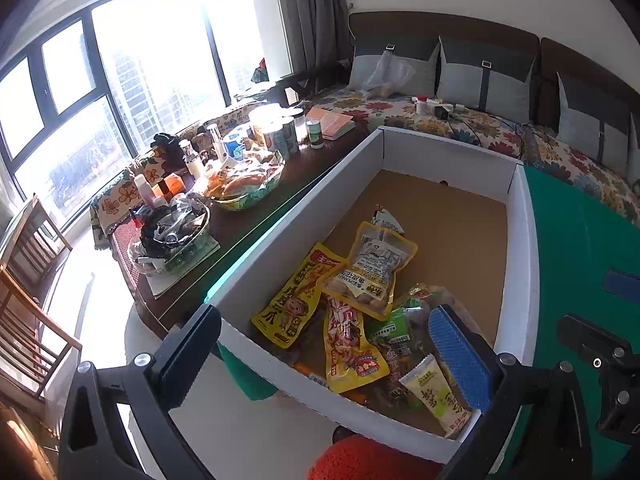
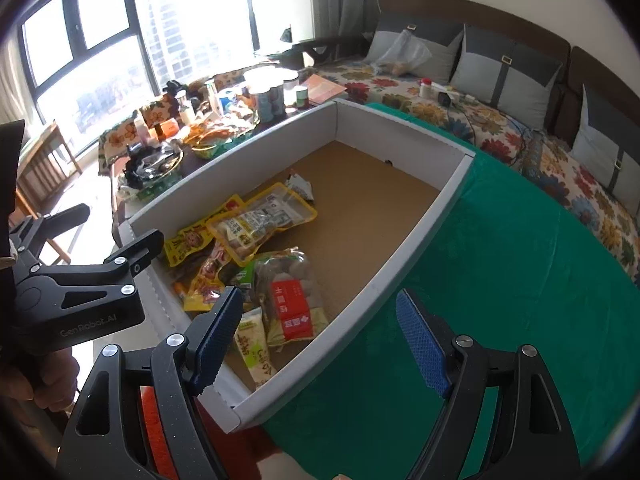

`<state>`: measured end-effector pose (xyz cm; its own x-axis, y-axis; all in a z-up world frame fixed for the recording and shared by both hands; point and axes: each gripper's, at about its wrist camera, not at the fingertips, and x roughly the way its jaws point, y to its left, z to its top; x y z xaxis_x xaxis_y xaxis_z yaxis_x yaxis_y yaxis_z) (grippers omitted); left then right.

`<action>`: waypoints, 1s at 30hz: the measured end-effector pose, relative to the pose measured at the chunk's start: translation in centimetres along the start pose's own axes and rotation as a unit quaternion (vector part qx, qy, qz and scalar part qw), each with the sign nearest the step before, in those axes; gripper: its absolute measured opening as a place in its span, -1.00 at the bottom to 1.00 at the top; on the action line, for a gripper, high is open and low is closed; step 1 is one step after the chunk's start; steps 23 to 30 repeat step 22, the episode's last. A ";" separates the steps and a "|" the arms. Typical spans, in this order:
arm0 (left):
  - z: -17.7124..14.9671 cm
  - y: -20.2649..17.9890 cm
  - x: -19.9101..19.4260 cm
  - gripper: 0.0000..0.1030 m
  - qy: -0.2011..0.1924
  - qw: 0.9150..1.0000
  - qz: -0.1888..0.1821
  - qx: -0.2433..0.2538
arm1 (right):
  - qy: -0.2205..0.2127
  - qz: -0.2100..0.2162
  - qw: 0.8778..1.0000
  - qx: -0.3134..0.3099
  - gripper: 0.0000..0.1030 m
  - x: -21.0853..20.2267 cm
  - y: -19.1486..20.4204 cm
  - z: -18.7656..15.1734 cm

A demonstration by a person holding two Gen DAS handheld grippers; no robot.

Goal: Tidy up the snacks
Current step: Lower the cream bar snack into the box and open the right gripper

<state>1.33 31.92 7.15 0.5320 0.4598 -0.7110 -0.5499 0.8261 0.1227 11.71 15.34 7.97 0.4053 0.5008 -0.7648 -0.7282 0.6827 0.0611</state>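
Snack packets (image 2: 256,264), roughly seven, one box (image 2: 404,256)

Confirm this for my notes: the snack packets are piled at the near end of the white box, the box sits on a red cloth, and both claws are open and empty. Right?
One detail is off: the cloth under the white box is green, not red, as the right wrist view shows. The rest holds: the snack packets lie at the near end, and the left claw and right claw are open and empty.

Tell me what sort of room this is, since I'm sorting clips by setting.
Most likely a home living room: a long sofa with grey cushions and a floral cover, a big window facing tower blocks, and a cluttered coffee table beside the snack box.
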 end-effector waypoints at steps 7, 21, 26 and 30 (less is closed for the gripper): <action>-0.2 0.2 0.4 0.99 0.005 1.000 0.003 -0.002 | 0.002 0.002 1.000 -0.007 0.59 0.1 0.6 0.1; -0.4 0.6 -0.2 1.00 -0.014 1.000 0.005 -0.011 | 0.006 0.000 1.000 -0.007 0.59 0.3 0.6 0.0; -0.4 0.6 -0.3 0.99 -0.016 1.000 0.007 -0.008 | 0.006 0.001 1.000 -0.007 0.59 0.3 0.7 0.0; -0.4 0.6 -0.3 0.99 -0.016 1.000 0.007 -0.008 | 0.006 0.001 1.000 -0.007 0.59 0.3 0.7 0.0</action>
